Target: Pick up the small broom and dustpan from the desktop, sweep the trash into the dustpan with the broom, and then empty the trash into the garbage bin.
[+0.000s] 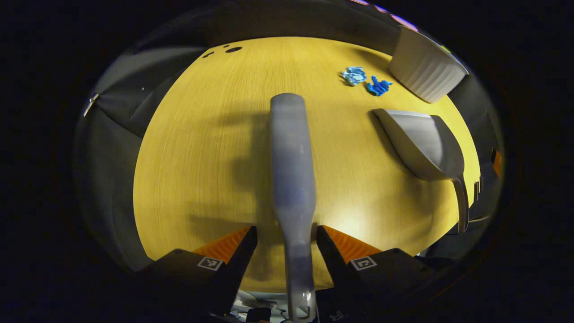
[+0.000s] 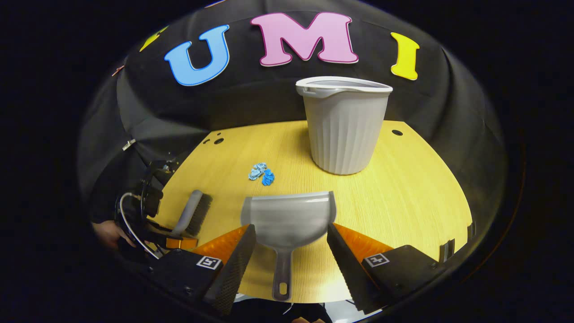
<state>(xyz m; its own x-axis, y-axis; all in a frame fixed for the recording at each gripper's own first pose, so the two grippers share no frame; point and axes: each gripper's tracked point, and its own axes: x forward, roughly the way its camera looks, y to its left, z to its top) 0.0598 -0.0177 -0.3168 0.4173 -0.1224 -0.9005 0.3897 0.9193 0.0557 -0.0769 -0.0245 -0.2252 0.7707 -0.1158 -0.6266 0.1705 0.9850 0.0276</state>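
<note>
My left jaws (image 1: 287,237) first: the broom (image 1: 291,179) runs straight out between them, its grey handle passing through the gap and its head pointing away over the yellow surface (image 1: 202,157). Are they pressing on it? The handle sits in a gap with a sliver of space on each side, so I cannot tell whether I'm clamped or only straddling it. My guess is this lengthwise line-up is meant to put the bristles out front, where I can drag them toward the pan.

Ahead and to the right of my left jaws lies the dustpan (image 1: 426,143), mouth turned away from me. Past it are two scraps of blue trash (image 1: 365,80), touching or nearly so, and beyond those the tilted-looking grey bin (image 1: 426,67).

Now my right jaws (image 2: 287,242): spread wide, gripping nothing. The dustpan (image 2: 287,220) lies flat between them, its handle pointing back at me and ending in a hanging hole. I read that as a set-up to close on the handle. The fingers stand beside the pan's scoop, and I can't say if they touch it.

Off to the left of my right jaws I see the broom (image 2: 193,215) and the other gripper (image 2: 175,240). Farther out sits the blue trash (image 2: 262,174), then the ribbed bin (image 2: 345,125), upright.

Writing: each finger carries a small square black-and-white marker, no words. No brand that I can read on broom, pan or bin.
</note>
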